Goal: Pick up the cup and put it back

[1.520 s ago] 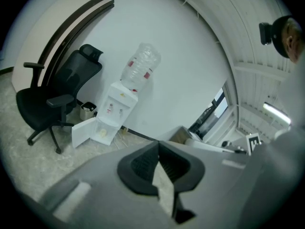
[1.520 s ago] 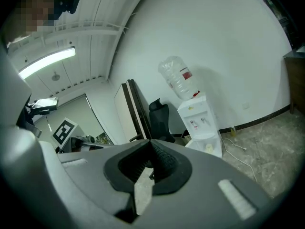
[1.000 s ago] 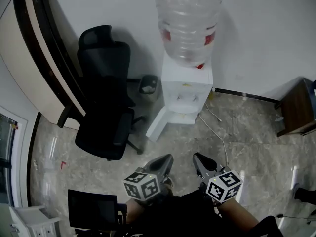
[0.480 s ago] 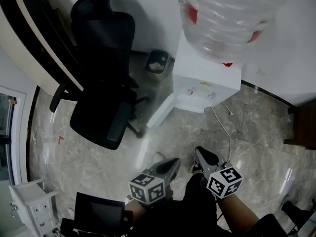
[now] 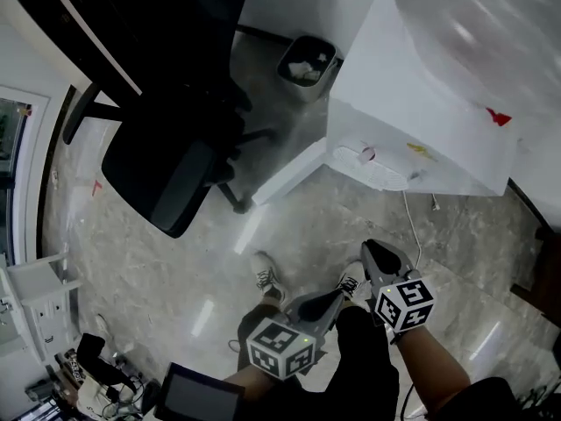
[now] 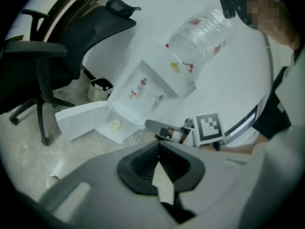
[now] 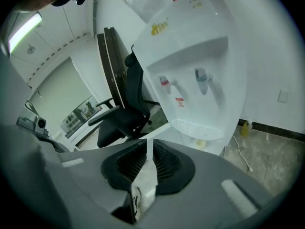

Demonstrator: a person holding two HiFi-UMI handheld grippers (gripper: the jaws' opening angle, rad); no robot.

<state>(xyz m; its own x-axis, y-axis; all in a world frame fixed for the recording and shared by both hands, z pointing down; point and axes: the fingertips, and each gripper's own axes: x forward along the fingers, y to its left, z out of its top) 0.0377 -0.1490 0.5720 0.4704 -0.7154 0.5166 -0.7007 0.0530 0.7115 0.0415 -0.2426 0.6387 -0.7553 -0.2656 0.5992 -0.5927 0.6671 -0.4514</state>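
No cup shows clearly. A small pale thing (image 6: 114,124) lies in the open lower compartment of the white water dispenser (image 5: 412,130); I cannot tell whether it is the cup. It shows again under the drip tray (image 7: 200,143). My left gripper (image 5: 337,296) hangs low over the floor, short of the dispenser, with its jaws (image 6: 158,147) together and empty. My right gripper (image 5: 370,248) points at the dispenser (image 7: 200,56). Its jaws (image 7: 147,144) have just been opening and stand a narrow slit apart with nothing between them.
A black office chair (image 5: 166,165) stands left of the dispenser, and a small waste bin (image 5: 307,60) sits by the wall between them. The dispenser's white lower door (image 5: 289,174) swings open over the marble floor. A cable (image 5: 412,226) trails right of it. My feet (image 5: 267,279) are below.
The dispenser has grown much larger and slid to the upper right as the head came closer and lower. Both grippers stay at the bottom of the view, nearer the floor.
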